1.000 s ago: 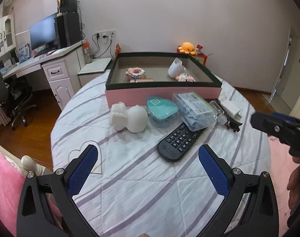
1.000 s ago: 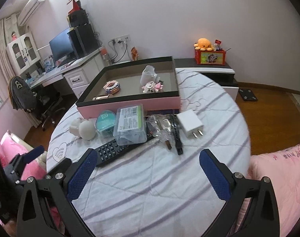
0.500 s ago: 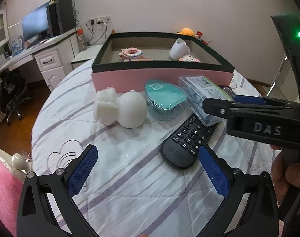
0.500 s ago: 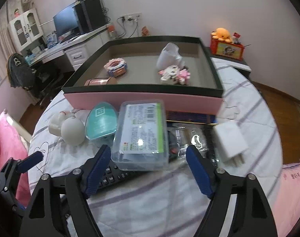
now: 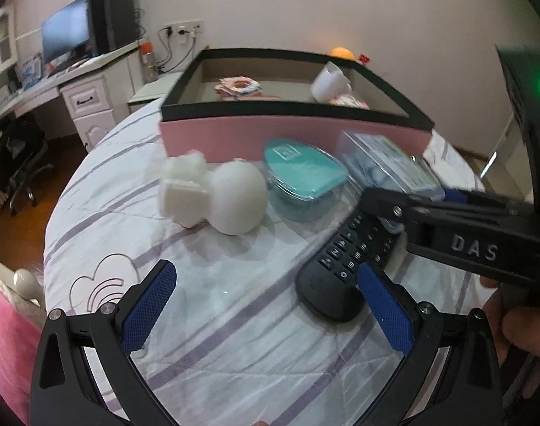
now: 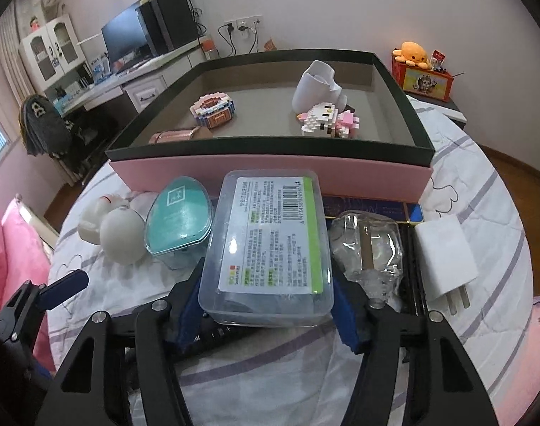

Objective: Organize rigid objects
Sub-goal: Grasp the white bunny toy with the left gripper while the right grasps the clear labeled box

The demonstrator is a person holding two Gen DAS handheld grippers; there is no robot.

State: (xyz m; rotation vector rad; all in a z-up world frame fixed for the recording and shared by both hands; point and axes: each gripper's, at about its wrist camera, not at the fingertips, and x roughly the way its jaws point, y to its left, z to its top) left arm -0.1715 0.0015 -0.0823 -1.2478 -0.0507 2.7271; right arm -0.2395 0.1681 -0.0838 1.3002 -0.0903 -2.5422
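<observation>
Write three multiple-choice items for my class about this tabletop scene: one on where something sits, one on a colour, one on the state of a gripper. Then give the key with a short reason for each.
1. Where does the white cup lie?
A. inside the pink box
B. on the bedspread beside the remote
C. on the desk by the monitor

2. What colour is the lid of the oval case left of the clear plastic box?
A. red
B. teal
C. yellow

3. How does the right gripper stand?
A. shut on nothing, up in the air
B. wide open, far from every object
C. its pads on either side of the clear plastic box

Key: 1 A, the cup lies on the box floor behind the block kitten. 2 B, the lid shows teal in both views. 3 C, the blue pads flank the box's near end, though firm contact cannot be confirmed.
</observation>
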